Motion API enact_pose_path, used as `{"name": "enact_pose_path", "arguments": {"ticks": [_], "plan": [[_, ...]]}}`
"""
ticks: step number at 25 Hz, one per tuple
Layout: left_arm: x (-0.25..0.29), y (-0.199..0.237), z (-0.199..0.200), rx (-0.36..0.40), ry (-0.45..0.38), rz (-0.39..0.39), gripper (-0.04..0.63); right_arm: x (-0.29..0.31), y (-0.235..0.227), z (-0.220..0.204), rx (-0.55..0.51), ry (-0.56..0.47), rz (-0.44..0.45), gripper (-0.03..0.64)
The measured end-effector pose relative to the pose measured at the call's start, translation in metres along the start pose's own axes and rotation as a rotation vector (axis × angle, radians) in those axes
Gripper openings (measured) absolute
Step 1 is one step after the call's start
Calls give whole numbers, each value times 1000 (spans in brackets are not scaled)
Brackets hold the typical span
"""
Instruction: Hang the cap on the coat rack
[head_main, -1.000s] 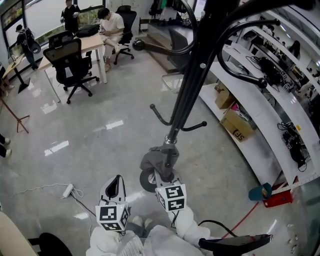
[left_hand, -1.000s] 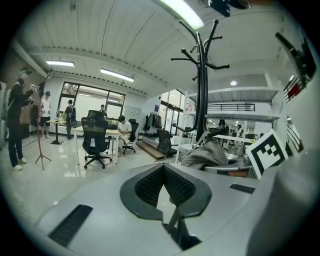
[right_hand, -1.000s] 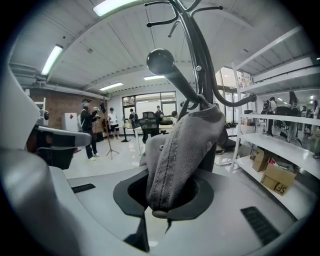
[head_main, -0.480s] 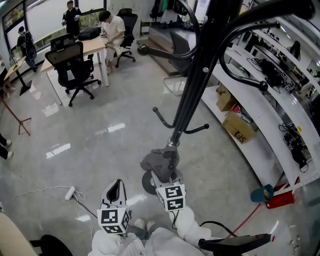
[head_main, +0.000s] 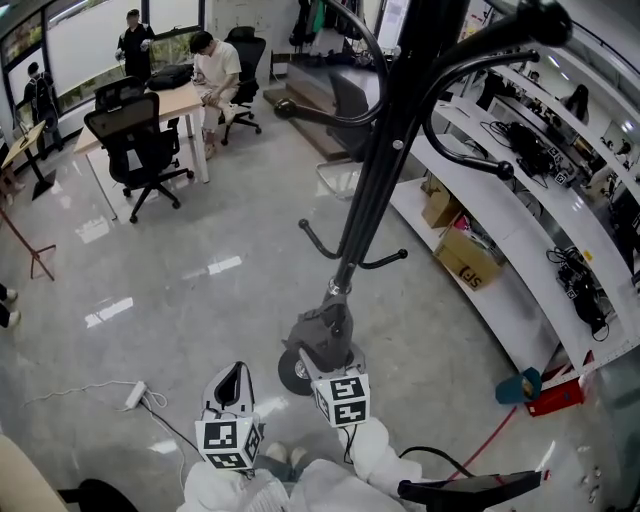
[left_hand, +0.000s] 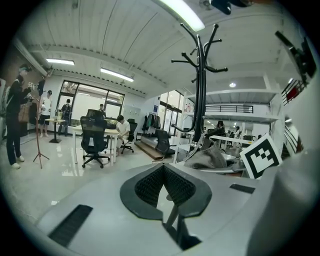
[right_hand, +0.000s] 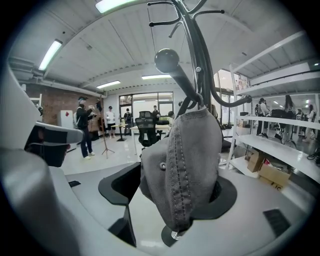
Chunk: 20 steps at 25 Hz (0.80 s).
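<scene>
Left gripper (head_main: 236, 370) sits low on the left, fingers clenched together with nothing in them. Just right of it is the right gripper (right_hand: 172, 189). Its fingers are spread wide, they've just been opening, and the grey cap (right_hand: 182, 160) dangles between them with neither pad pinching it. The cap hangs off the black coat rack (head_main: 378, 180), low down and close against the pole, well above the shiny floor (head_main: 200, 260).

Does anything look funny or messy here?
The grey fabric cap hangs bunched and lopsided on a hook of the black metal coat rack. Nothing looks spilled or broken.
</scene>
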<state>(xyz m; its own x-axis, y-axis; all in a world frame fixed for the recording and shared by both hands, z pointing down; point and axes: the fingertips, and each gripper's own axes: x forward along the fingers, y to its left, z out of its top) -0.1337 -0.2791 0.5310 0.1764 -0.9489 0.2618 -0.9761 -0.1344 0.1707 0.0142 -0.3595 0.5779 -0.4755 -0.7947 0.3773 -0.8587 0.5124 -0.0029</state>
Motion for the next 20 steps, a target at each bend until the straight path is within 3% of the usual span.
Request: {"name": "enact_pose_path", "arguments": {"ticks": [7, 20], "plan": [[-6, -7, -5, 0, -1, -23, 0, -19, -21, -2, 8, -17, -129, 295], [-20, -23, -3, 4, -16, -63, 0, -56, -22, 10, -6, -70, -196, 296]]}}
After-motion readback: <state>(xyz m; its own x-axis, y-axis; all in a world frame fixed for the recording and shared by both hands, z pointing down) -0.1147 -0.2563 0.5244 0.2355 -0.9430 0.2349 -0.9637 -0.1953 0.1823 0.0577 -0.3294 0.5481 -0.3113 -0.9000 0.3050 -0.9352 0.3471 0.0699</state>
